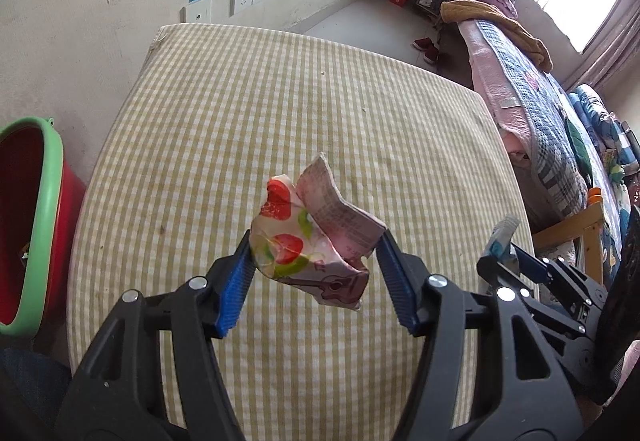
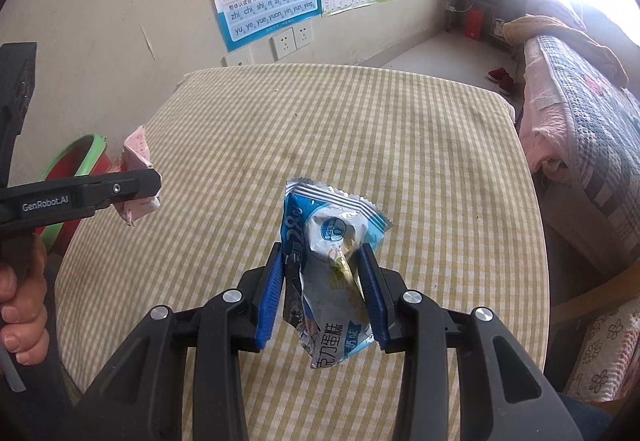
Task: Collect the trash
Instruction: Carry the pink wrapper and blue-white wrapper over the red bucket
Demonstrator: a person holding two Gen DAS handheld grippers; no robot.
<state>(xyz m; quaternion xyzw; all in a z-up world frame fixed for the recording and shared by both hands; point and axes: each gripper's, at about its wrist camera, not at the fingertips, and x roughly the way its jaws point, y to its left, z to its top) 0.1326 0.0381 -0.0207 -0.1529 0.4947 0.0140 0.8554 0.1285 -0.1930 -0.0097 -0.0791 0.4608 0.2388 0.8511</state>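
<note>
L claw (image 1: 314, 273) clamped on a crumpled pink strawberry-print carton (image 1: 316, 241), held above the checked bench (image 1: 280, 101); R claw (image 2: 322, 289) pinching a blue-silver snack wrapper (image 2: 332, 253) over the same bench; red bin w/ green rim (image 1: 32, 225) just beside bench's left edge, contents hard to make out

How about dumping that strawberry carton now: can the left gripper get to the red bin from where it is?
Probably yes. The left gripper holds the strawberry carton above the checked table, and the red bin stands just off the table's left edge with its mouth open. Nothing shows between them; the right gripper is on the other side.
</note>
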